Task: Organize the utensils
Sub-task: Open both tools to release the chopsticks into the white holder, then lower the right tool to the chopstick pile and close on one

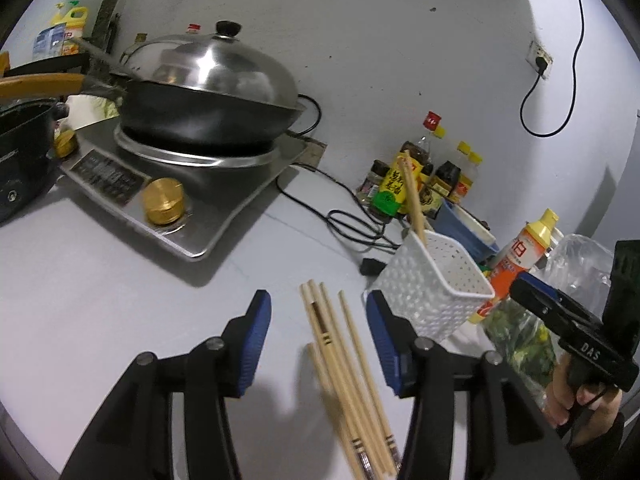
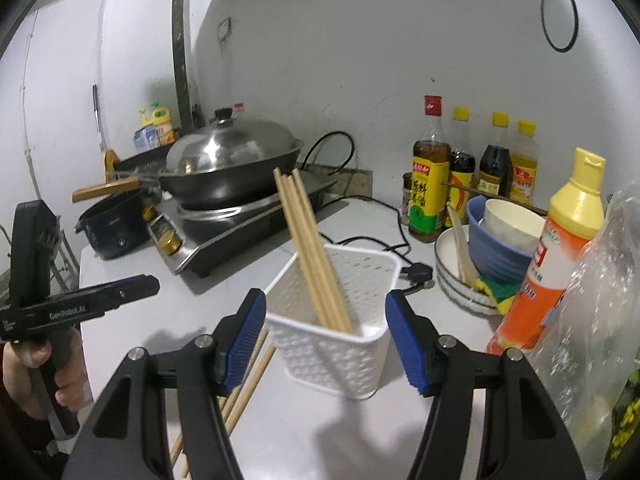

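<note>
Chopsticks (image 1: 344, 364) flat between left jaws, untouched

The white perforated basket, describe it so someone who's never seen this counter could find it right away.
Start at the lidded wok on the induction cooker, then move right along the white counter. The white perforated basket stands there, left of the stacked bowls. It alone is white plastic dotted with holes, with wooden chopsticks leaning inside.
</note>
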